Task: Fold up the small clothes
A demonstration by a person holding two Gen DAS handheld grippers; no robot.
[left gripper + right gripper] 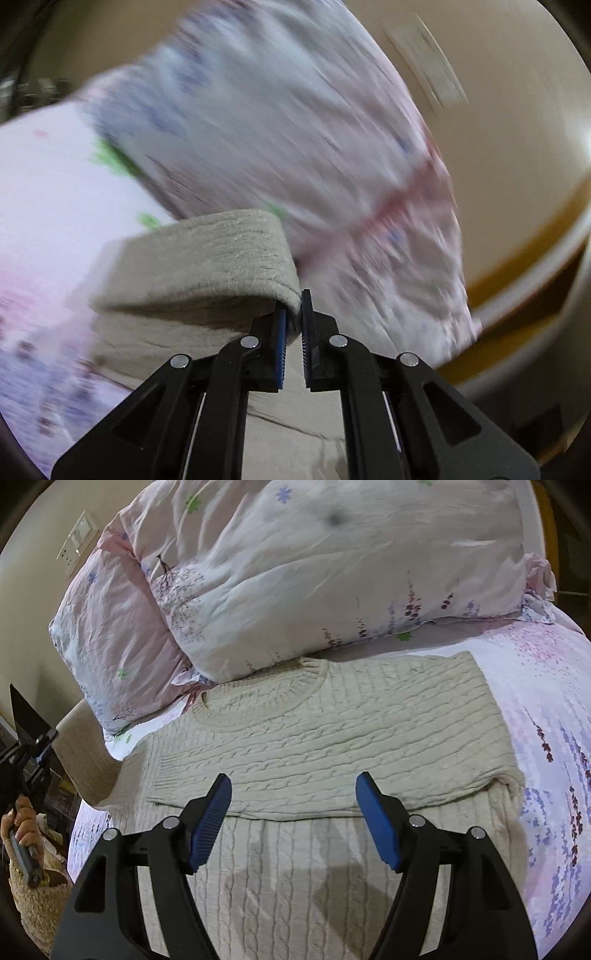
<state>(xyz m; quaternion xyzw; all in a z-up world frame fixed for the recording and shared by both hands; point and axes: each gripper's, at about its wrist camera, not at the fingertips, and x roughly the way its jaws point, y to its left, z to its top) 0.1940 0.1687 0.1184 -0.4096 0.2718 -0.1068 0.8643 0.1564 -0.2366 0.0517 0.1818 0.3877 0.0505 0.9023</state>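
Note:
A cream cable-knit sweater (pixel 332 731) lies flat on the bed, its far part folded over across the middle. In the left wrist view my left gripper (pixel 293 319) is shut on the edge of a sweater sleeve (pixel 207 258), which is lifted off the bed and curls over to the left. The right wrist view shows that raised sleeve (pixel 85 746) at the left edge, beside a hand (pixel 20 812) holding the left gripper's handle. My right gripper (pixel 295 812) hovers open over the fold line, with nothing between its blue pads (pixel 210 819).
Two floral pillows (pixel 332 572) are stacked at the head of the bed, touching the sweater's collar. The floral bedsheet (pixel 546 709) shows to the right. A wall switch plate (pixel 79 535) is at upper left. A woven basket (pixel 37 904) stands beside the bed.

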